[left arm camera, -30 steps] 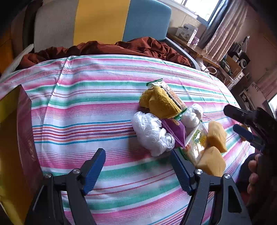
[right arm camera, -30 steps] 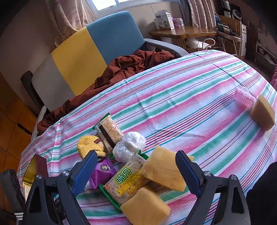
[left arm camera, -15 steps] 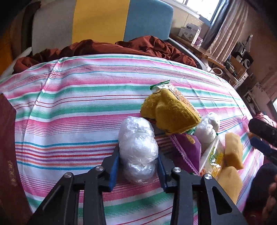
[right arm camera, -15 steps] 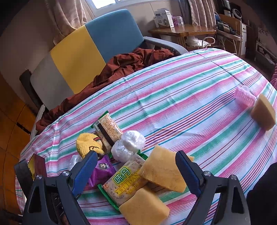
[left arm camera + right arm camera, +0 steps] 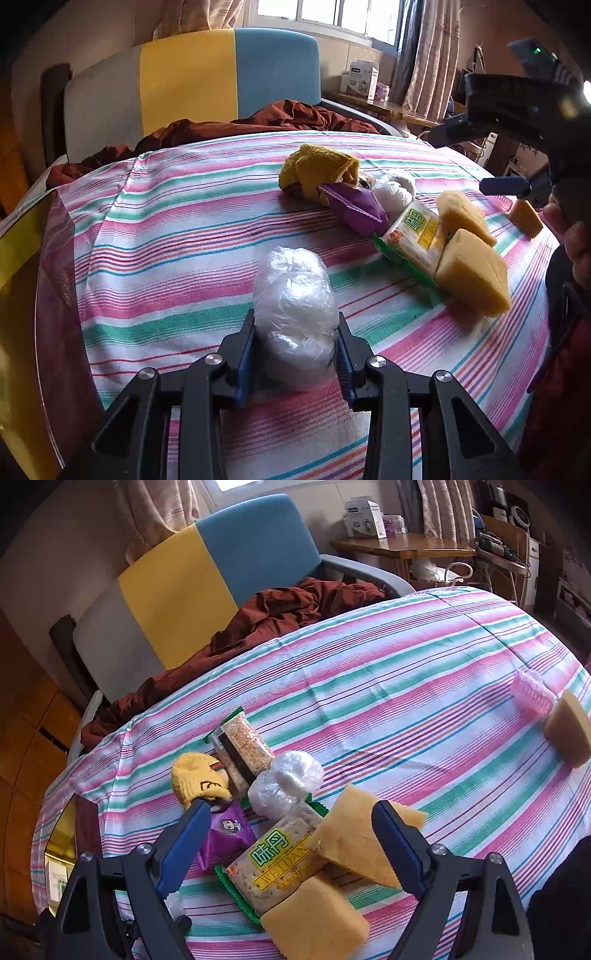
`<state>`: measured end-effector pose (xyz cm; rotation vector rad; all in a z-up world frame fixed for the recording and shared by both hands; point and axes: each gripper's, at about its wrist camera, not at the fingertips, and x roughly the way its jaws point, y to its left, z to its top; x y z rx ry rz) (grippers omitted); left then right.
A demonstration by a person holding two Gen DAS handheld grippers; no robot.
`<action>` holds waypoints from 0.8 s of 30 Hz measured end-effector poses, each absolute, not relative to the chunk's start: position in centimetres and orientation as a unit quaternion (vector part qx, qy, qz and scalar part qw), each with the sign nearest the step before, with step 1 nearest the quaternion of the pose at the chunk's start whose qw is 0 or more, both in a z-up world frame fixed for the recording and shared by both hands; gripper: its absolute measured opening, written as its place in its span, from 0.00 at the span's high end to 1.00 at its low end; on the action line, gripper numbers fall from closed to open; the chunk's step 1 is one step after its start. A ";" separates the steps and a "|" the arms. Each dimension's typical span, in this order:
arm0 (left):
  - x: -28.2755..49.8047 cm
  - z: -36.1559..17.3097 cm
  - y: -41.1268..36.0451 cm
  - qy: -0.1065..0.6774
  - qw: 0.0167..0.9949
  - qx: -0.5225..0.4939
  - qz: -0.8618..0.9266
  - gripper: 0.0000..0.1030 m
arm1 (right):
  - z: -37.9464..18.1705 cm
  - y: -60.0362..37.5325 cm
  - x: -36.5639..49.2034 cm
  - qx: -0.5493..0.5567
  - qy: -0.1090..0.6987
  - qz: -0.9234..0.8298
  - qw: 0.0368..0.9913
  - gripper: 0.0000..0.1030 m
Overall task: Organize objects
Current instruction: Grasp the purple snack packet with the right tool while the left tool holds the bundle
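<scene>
Left gripper (image 5: 295, 354) clamped on crinkled white plastic-wrapped bundle (image 5: 295, 306) above striped pink-and-green tablecloth (image 5: 177, 236); right gripper (image 5: 291, 834) closing, pads clear of yellow sponge wedge (image 5: 354, 845) between them.

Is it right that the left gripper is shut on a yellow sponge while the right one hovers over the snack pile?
Not quite. The left gripper is shut on a clear plastic-wrapped bundle, not a sponge, as the left wrist view shows. The right gripper, jaws closing with nothing gripped, does hover over the snack pile.
</scene>
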<state>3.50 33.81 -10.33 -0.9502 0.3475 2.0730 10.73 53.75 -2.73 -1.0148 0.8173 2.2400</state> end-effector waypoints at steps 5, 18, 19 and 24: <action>3.0 -10.4 33.5 0.122 0.413 -0.381 0.818 0.63 | -2.9 52.2 9.4 -0.395 0.280 0.843 0.236 0.25; 3.0 -10.3 33.5 0.120 0.415 -0.378 0.819 0.63 | -4.5 49.9 5.0 -0.448 0.253 0.842 0.162 0.40; 3.0 -10.3 33.5 0.118 0.416 -0.378 0.818 0.63 | -4.8 50.1 4.4 -0.453 0.258 0.839 0.158 0.40; 3.0 -10.4 33.5 0.115 0.418 -0.379 0.818 0.63 | -6.8 49.9 2.4 -0.482 0.314 0.814 0.080 0.38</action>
